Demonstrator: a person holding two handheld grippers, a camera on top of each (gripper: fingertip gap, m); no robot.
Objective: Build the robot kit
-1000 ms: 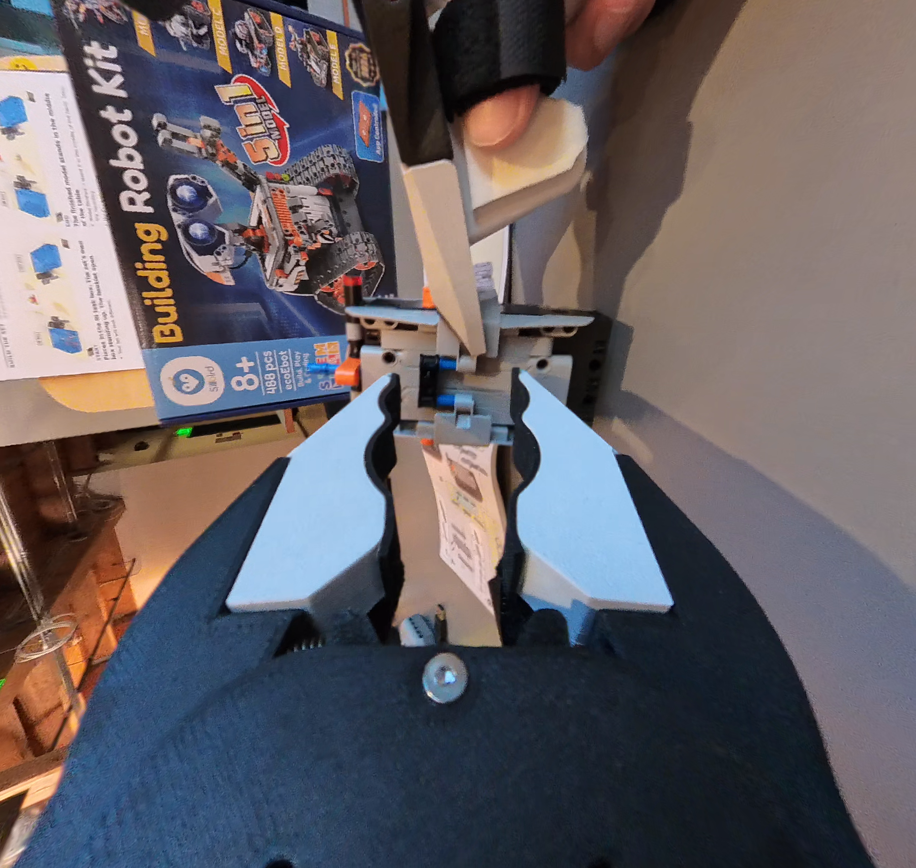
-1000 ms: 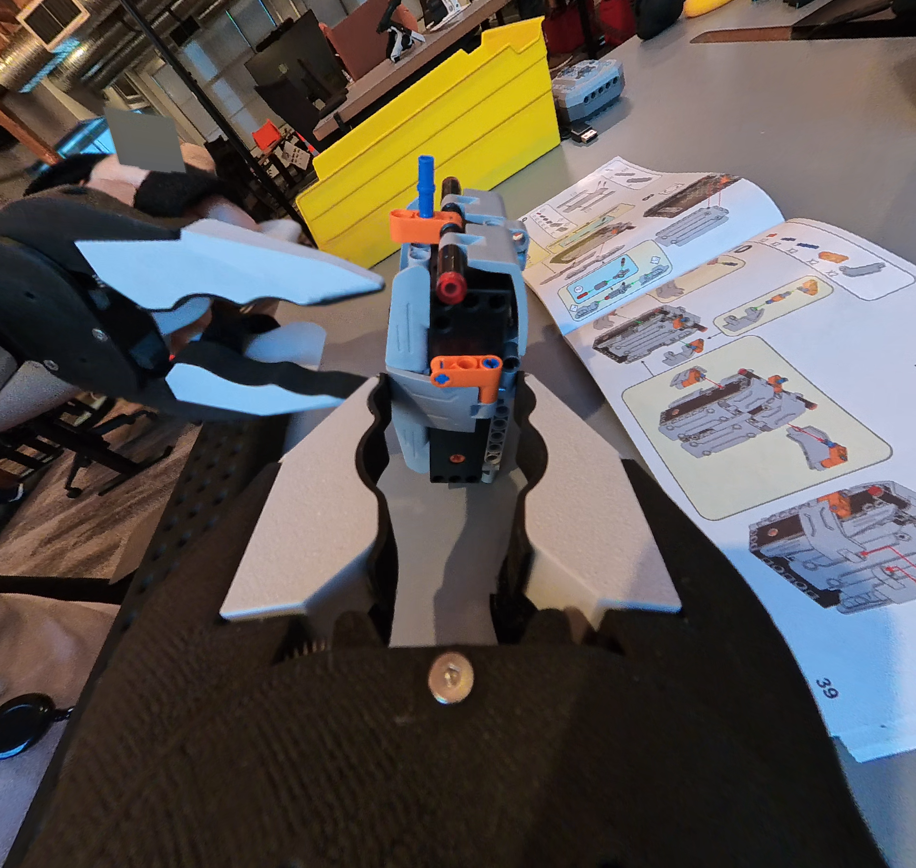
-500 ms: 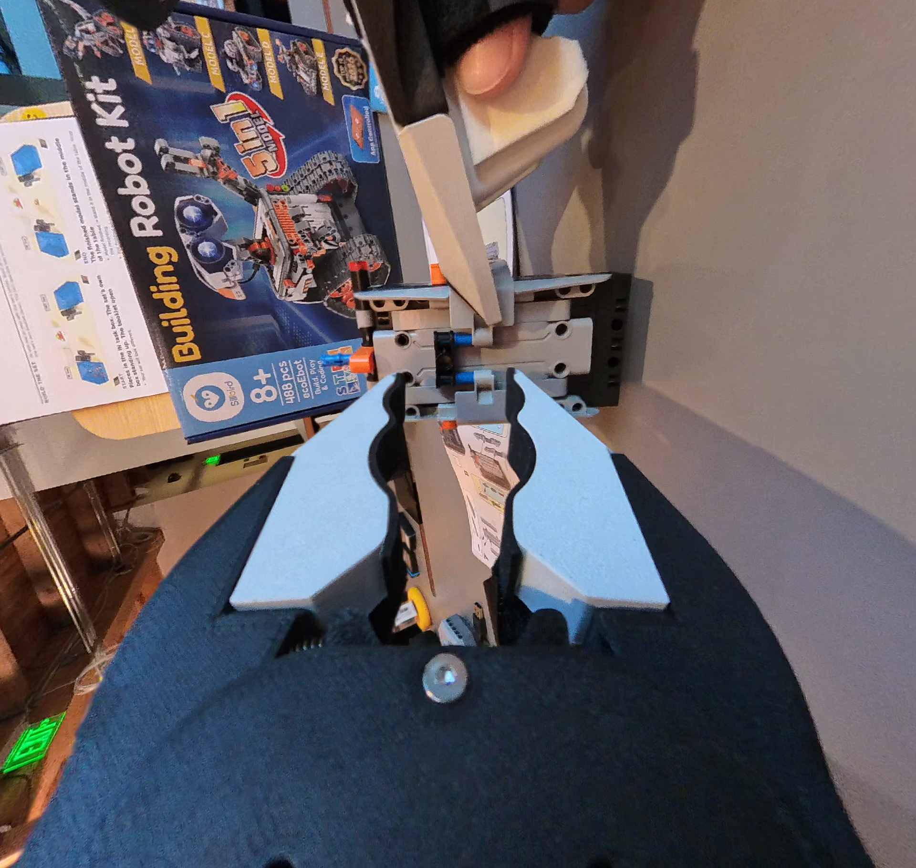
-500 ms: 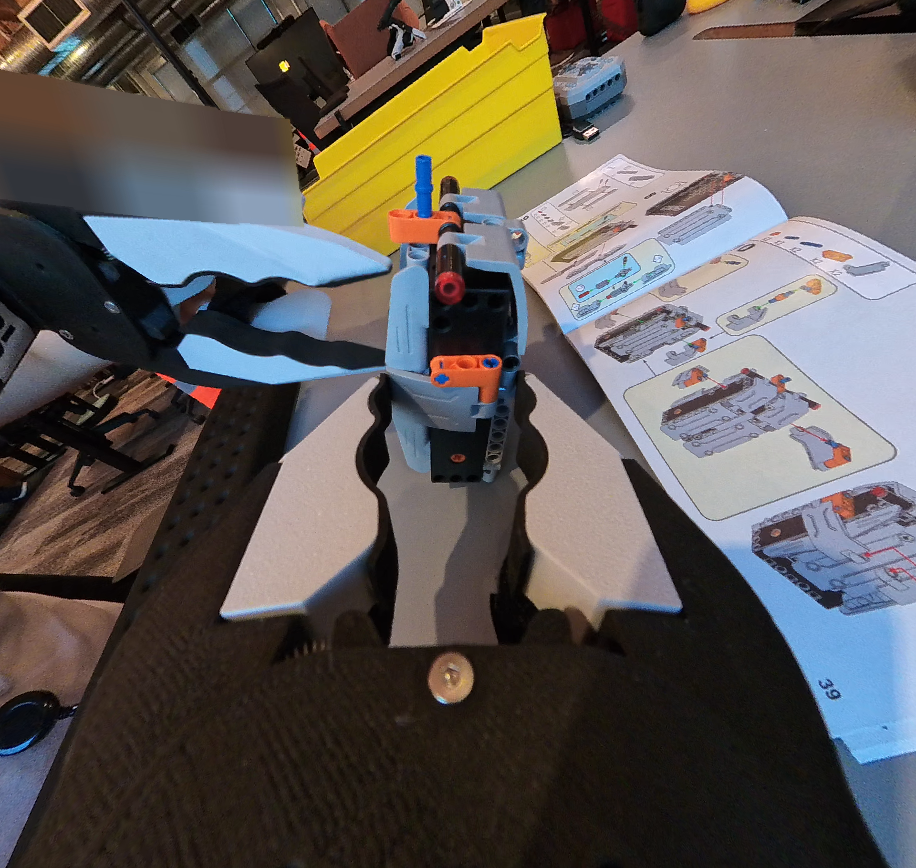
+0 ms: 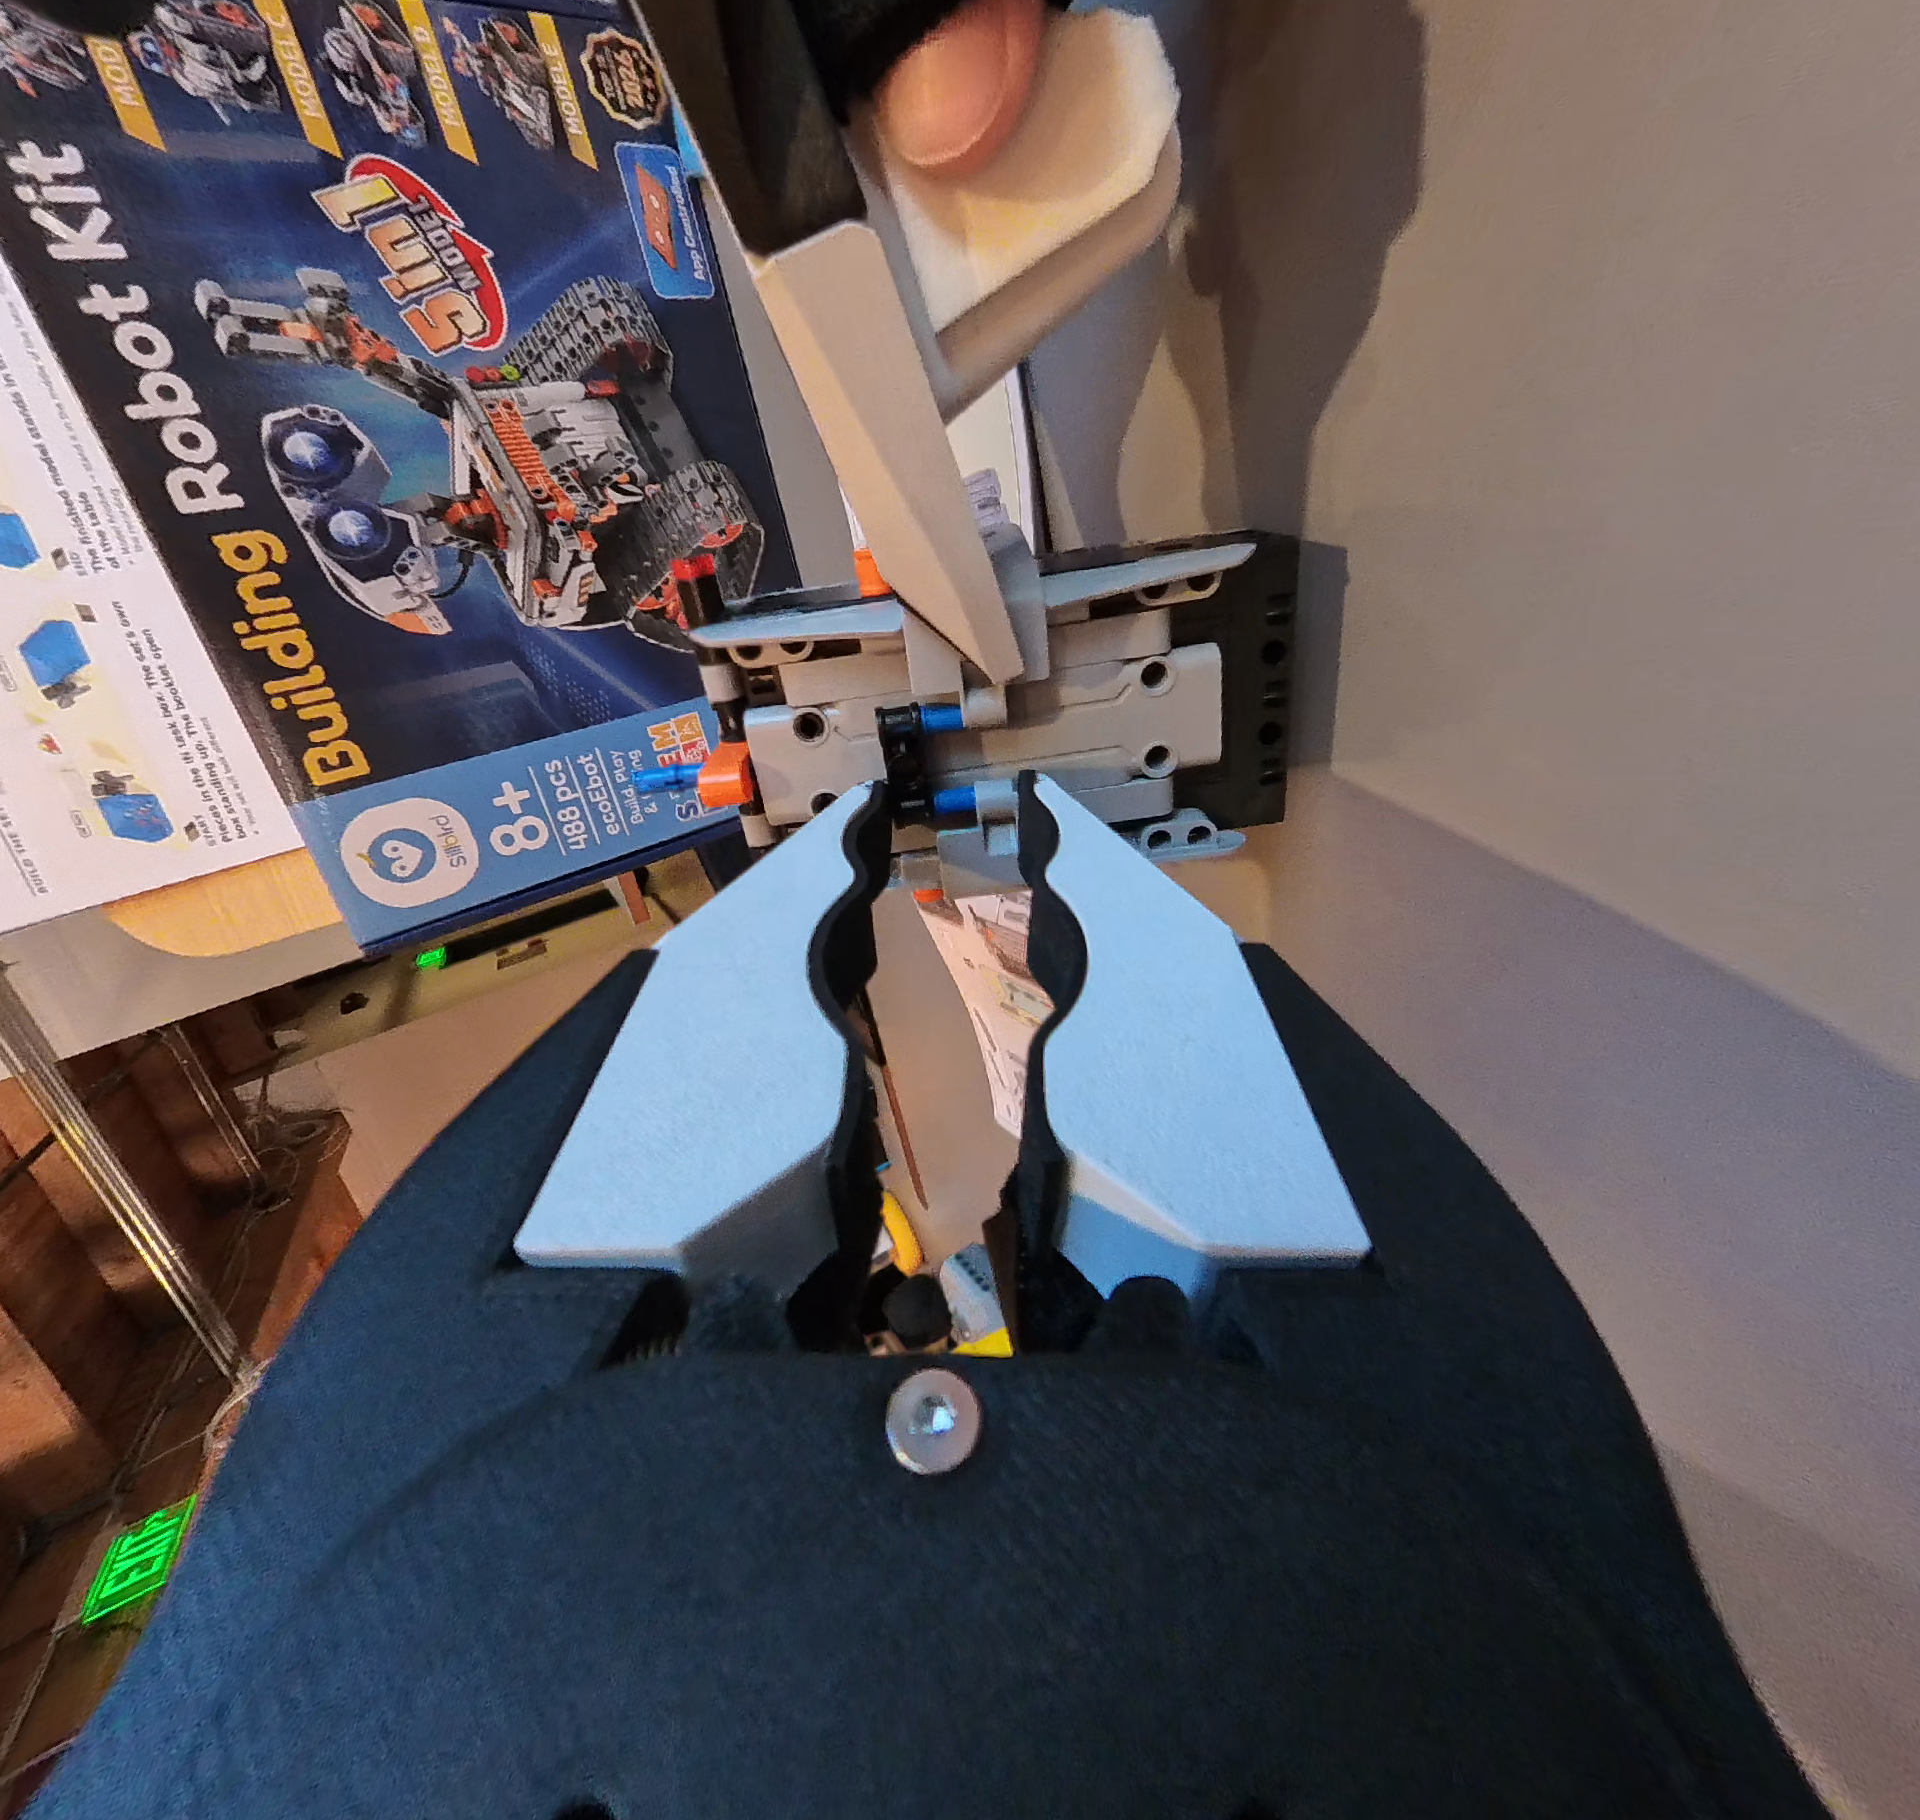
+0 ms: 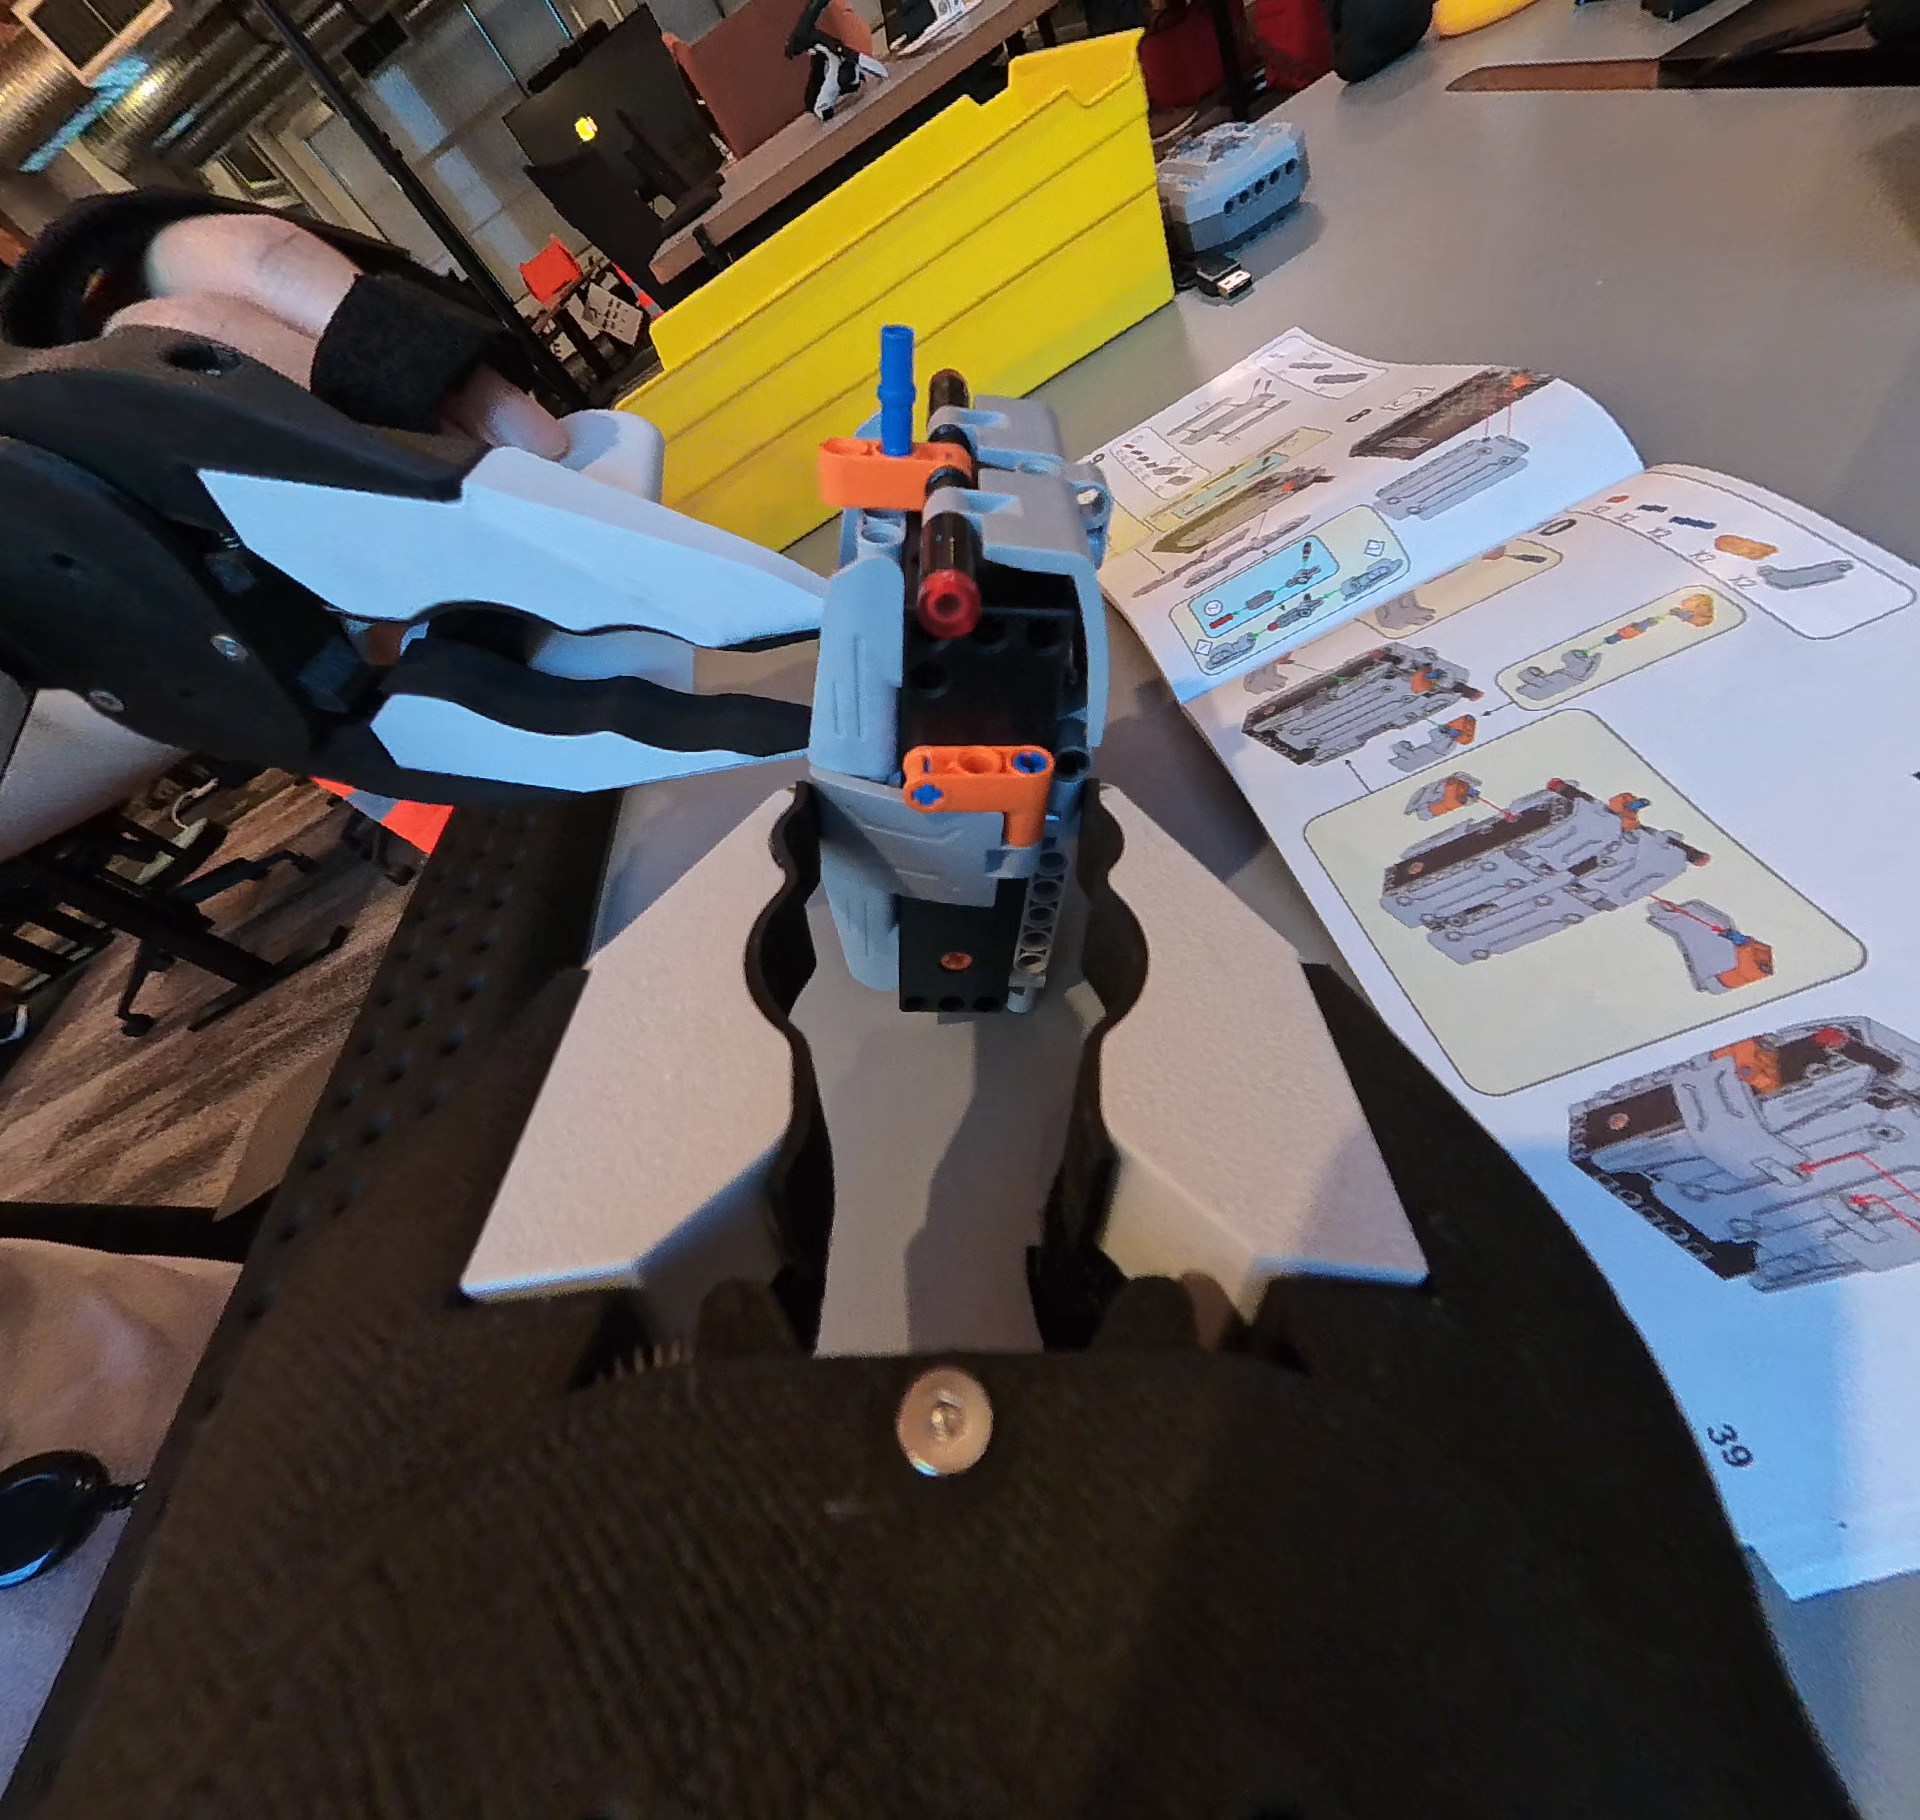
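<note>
Upright on the grey surface (image 6: 1558, 243), the brick assembly (image 6: 956, 731) sits clamped in the right tongs (image 6: 951, 835); left tongs (image 6: 805, 674) touch its side, slightly parted — steady pressure, no twisting, seems wisest.

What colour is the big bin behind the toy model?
Yellow bin, clearest in the right wrist view.
</note>
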